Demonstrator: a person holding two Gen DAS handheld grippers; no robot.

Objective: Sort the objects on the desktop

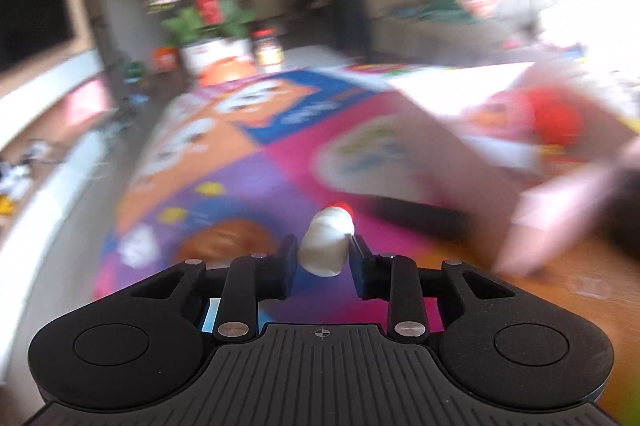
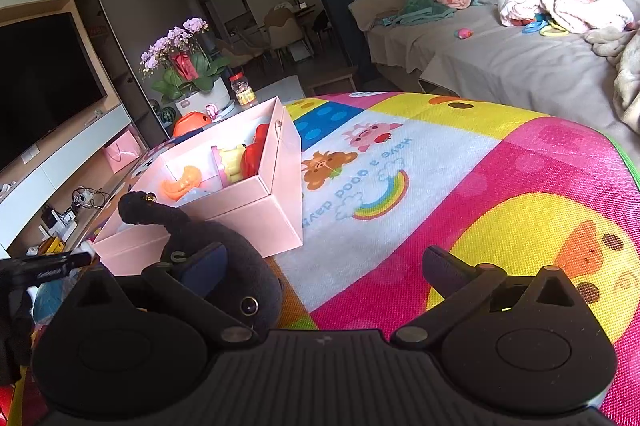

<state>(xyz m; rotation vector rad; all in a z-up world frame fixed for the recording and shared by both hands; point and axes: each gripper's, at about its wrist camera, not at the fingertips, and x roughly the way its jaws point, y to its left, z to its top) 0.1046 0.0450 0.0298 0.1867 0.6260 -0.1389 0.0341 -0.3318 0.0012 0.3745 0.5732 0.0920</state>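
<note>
In the blurred left wrist view my left gripper (image 1: 325,255) is shut on a small white toy with a red tip (image 1: 329,228), held above the colourful play mat (image 1: 248,166). The open pink box (image 1: 420,134) lies to its right, with a red toy (image 1: 556,118) inside. In the right wrist view my right gripper (image 2: 326,258) stands open over the mat (image 2: 440,186). A dark plush toy (image 2: 256,278) lies against its left finger, not clamped. The pink box (image 2: 240,210) sits just behind, holding an orange piece (image 2: 182,188), a yellow-and-pink toy (image 2: 230,162) and a red toy (image 2: 256,156).
A potted orchid (image 2: 188,74), a jar (image 2: 242,90) and an orange round toy (image 2: 192,122) stand beyond the box. A grey sofa (image 2: 500,66) with clothes runs along the right. A television (image 2: 40,74) and a low cabinet line the left wall.
</note>
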